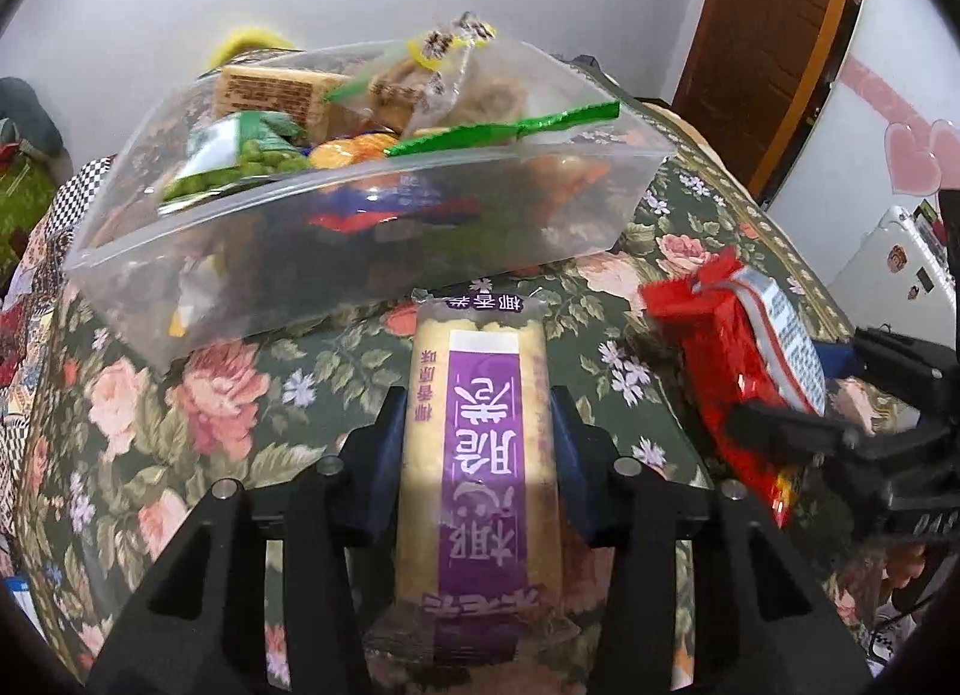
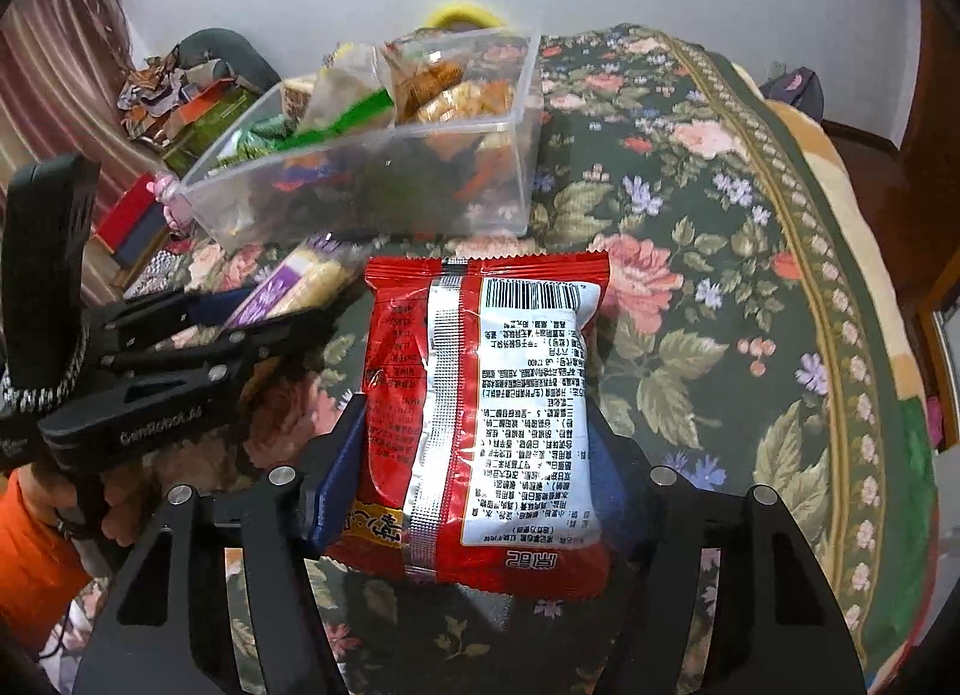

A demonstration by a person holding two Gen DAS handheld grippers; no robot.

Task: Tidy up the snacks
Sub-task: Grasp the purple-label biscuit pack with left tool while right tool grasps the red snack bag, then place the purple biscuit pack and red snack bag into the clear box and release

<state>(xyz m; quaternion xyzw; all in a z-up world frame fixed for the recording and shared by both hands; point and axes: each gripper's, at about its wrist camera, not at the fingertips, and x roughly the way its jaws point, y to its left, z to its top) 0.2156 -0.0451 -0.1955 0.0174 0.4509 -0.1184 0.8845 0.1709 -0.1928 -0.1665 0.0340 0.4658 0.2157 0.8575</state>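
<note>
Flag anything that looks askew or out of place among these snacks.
The clear bin is heaped above its rim, with a green packet poking over the edge. The purple-label packet and red packet sit outside it.

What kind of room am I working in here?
Probably a bedroom at home. The clear snack bin sits on a floral bedspread that drapes over a bed-like edge, there is a wooden door, and a curtain hangs by cluttered boxes.

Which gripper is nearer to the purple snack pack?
Left. The left gripper clamps the purple snack pack; the right gripper holds the red packet beside it.
</note>
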